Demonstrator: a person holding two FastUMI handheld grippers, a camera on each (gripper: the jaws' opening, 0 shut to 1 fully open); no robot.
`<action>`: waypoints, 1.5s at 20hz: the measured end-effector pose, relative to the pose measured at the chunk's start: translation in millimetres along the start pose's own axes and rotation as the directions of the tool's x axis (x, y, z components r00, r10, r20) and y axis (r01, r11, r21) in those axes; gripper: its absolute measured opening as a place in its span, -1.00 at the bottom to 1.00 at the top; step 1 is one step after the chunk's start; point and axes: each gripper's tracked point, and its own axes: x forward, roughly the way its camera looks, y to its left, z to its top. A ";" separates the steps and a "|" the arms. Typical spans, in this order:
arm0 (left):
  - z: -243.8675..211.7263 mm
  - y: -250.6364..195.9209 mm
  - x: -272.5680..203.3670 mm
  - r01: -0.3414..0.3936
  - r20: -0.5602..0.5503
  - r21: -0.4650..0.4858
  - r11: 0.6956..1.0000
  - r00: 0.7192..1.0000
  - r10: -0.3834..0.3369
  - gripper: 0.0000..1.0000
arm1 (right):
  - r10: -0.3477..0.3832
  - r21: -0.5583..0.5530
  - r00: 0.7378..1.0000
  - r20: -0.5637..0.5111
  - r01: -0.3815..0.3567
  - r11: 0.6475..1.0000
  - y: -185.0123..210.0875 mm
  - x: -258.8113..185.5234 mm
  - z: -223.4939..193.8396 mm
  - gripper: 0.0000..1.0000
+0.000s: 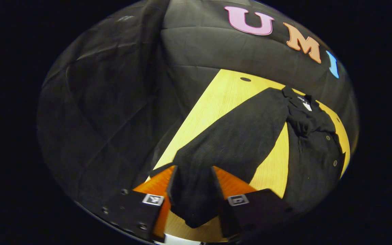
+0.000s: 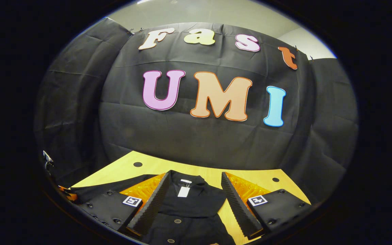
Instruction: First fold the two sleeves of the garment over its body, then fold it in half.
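1. The garment is a black button-front shirt (image 1: 313, 146) lying on the light wooden bench (image 1: 216, 105). In the left gripper view its body sits off to the right, collar toward the far wall, with a small white tag (image 1: 307, 106) at the neck.
2. One long sleeve (image 1: 240, 136) runs out from the shoulder across the bench toward the camera — it's stretched fairly flat, and a wedge of bare wood shows between it and the body.
3. The left gripper (image 1: 193, 185) has the cuff end of that sleeve. The fabric passes right between its two fingers and a bit hangs out below them, so the jaws look pinched on the sleeve, close to the near edge of the bench.
4. In the right gripper view, the right gripper (image 2: 192, 200) hangs low over the collar area of the shirt (image 2: 189, 207). Its jaws are spread wide, with the collar, the white tag (image 2: 183, 191) and a couple of buttons (image 2: 177, 221) showing in the gap — the fingers don't seem to press on any cloth.
5. A round dark hole (image 2: 137, 164) sits in the bench top (image 2: 250, 177) near the far left corner, another one near the far right.
6. Black cloth wall (image 2: 196, 143) stands behind the bench.
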 end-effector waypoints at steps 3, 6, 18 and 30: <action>2.4 -1.4 -0.2 -0.018 0.001 -0.076 0.997 1.000 0.018 -0.98 | 0.005 -0.006 1.000 0.004 -0.005 1.000 -15.9 -7.3 -5.2 1.00; 9.2 -4.2 -4.5 -0.029 -0.033 -0.118 0.993 0.999 0.026 -1.00 | 0.013 0.021 1.000 0.000 -0.013 1.000 -35.6 -16.9 -14.6 1.00; 140.1 -86.0 -53.8 -0.003 0.226 -0.045 0.999 0.974 0.013 -1.00 | 0.085 0.140 0.996 -0.020 -0.082 0.987 -96.6 -54.2 -77.7 1.00; 240.4 -231.2 -76.8 0.209 0.371 0.218 0.953 0.886 -0.279 -1.00 | 0.027 0.199 0.999 -0.037 -0.019 0.980 -117.0 -53.8 -89.3 0.96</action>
